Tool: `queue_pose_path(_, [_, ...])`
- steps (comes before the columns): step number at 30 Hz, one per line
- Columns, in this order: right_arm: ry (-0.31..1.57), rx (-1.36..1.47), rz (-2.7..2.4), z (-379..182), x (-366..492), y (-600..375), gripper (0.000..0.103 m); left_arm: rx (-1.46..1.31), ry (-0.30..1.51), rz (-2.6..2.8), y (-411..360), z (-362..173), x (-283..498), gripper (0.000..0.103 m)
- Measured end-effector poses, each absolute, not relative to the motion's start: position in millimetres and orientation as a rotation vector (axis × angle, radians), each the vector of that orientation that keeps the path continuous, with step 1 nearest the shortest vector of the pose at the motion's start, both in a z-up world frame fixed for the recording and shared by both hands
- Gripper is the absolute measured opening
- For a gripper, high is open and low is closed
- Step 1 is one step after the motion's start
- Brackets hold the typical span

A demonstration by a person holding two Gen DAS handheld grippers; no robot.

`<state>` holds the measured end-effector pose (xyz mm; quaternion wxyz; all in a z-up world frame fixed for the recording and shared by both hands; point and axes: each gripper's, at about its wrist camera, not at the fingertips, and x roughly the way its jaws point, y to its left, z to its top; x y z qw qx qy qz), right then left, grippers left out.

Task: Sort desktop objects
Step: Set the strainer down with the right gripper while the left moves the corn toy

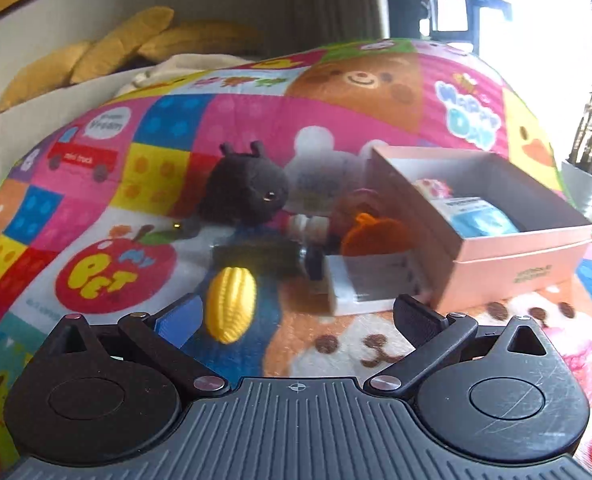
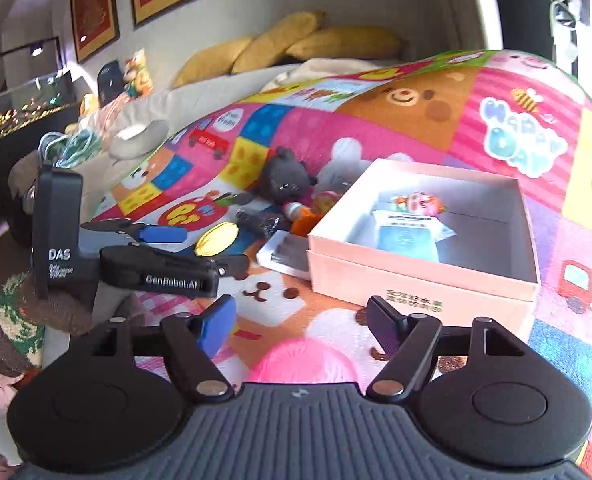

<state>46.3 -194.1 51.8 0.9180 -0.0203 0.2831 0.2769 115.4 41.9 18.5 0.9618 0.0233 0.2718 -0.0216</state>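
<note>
The yellow corn toy (image 1: 230, 304) is lying on the mat (image 1: 199, 120), left of the pink box (image 1: 516, 254), long axis running near-to-far. Both tongs, left (image 1: 296, 312) and right (image 2: 300, 326), are gaping wide, holding nothing.

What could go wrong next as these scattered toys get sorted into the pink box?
1. The toys lie heaped against the pink box, so reaching for one may drag its neighbours.
2. The yellow corn toy is rounded and could roll or slip from the open left hand-held gripper.
3. The light box may shift if nudged.
</note>
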Motion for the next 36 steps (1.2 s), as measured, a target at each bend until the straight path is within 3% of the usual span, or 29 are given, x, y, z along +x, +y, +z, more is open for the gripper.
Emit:
queue_pose_path(3, [0.563,-0.031,0.533,43.2,42.4,-205.2,0.077,0.064,0.569,0.027,49.5,13.5,128.7,0.102])
queue_pose_path(4, [0.57,-0.023,0.524,40.2,43.0,-209.7,0.078,0.067,0.578,0.045,51.9,12.0,132.5,0.098])
queue_pose_path(5, [0.578,-0.015,0.511,36.3,43.9,-215.8,0.078,0.072,0.589,0.059,53.2,10.9,136.2,0.082])
queue_pose_path(7, [0.593,-0.005,0.488,29.6,45.1,-222.4,0.079,0.077,0.624,0.069,54.6,8.1,144.3,0.061])
queue_pose_path(9, [0.606,0.005,0.47,23.6,46.1,-226.8,0.081,0.068,0.644,0.079,57.2,5.4,150.1,0.059])
queue_pose_path(11, [0.613,0.01,0.457,17.1,45.0,-230.4,0.083,0.075,0.655,0.091,58.3,3.8,152.5,0.035])
queue_pose_path(12, [0.614,0.011,0.45,14.1,44.6,-231.3,0.084,0.073,0.66,0.088,58.6,4.3,151.5,0.035])
queue_pose_path(16, [0.618,0.02,0.423,7.1,40.8,-237.9,0.085,0.105,0.641,0.007,46.6,16.6,123.6,0.035])
queue_pose_path(22, [0.61,-0.006,0.4,5.4,34.7,-245.7,0.095,0.135,0.686,-0.303,14.6,25.5,50.4,0.036])
queue_pose_path(25, [0.596,-0.021,0.393,6.4,35.3,-247.2,0.097,0.166,0.718,-0.387,-0.7,17.2,25.8,0.04])
queue_pose_path(26, [0.592,-0.016,0.394,7.6,37.3,-247.7,0.097,0.175,0.726,-0.391,-3.9,14.3,21.7,0.048])
queue_pose_path(28, [0.58,-0.001,0.383,10.3,44.2,-248.9,0.093,0.198,0.72,-0.379,-8.8,8.5,15.8,0.061])
queue_pose_path(30, [0.599,-0.013,0.353,10.7,56.2,-248.1,0.067,0.21,0.711,-0.348,-9.3,7.3,14.4,0.073])
queue_pose_path(32, [0.661,-0.038,0.31,4.3,71.9,-247.9,0.053,0.222,0.716,-0.313,-6.7,7.1,17.3,0.089])
queue_pose_path(36, [0.711,-0.087,0.263,-11.2,73.6,-254.4,0.051,0.248,0.704,-0.227,4.7,7.6,18.3,0.097])
